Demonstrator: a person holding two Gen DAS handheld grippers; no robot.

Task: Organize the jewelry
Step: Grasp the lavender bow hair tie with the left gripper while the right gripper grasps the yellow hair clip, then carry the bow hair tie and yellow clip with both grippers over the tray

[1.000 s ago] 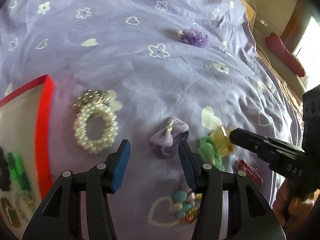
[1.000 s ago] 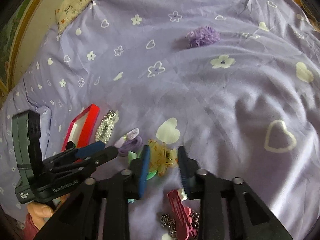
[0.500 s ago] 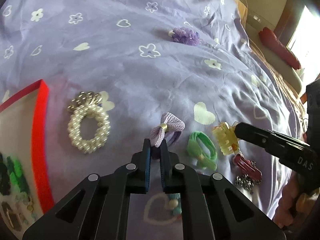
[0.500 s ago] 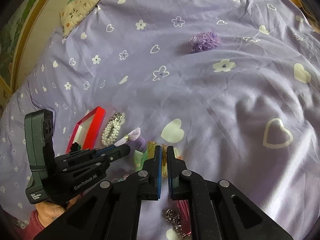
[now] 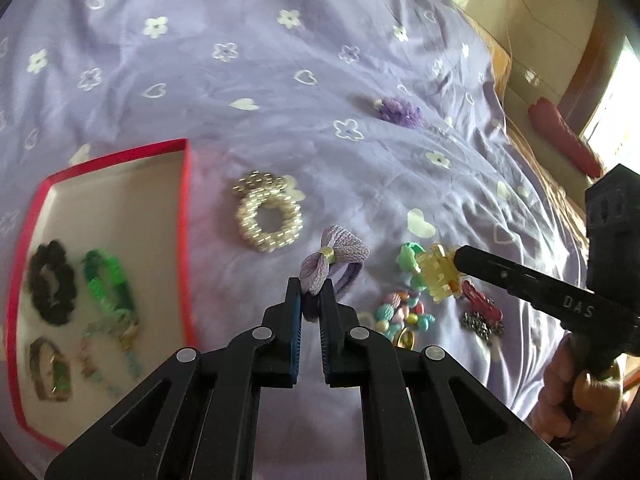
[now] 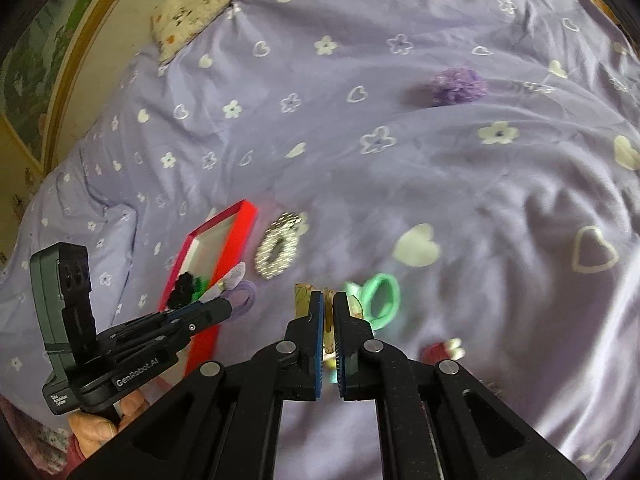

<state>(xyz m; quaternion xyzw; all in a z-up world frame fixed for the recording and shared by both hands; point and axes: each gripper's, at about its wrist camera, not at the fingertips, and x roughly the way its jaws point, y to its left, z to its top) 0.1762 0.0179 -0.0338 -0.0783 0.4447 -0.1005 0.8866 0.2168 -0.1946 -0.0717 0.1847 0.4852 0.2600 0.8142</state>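
My left gripper (image 5: pixel 310 294) is shut on a lilac bow hair tie (image 5: pixel 334 262) and holds it above the purple sheet; it also shows in the right wrist view (image 6: pixel 240 292). My right gripper (image 6: pixel 328 300) is shut on a yellow claw clip (image 6: pixel 302 298), also seen in the left wrist view (image 5: pixel 438 272), lifted over the pile. A red-rimmed box (image 5: pixel 182 216) lies at left, holding a black scrunchie (image 5: pixel 52 282), a green tie (image 5: pixel 108 280) and other pieces.
On the sheet lie a pearl scrunchie (image 5: pixel 268 222), a mint green tie (image 6: pixel 380 300), pastel beads (image 5: pixel 404 314), a red clip (image 5: pixel 482 304), a silver chain (image 5: pixel 478 324) and a far purple scrunchie (image 5: pixel 400 110). A pillow (image 6: pixel 208 4) lies far back.
Both grippers closed from open a second ago. Since half a second ago both have lifted their pieces off the sheet, and the box has come more into the left wrist view.
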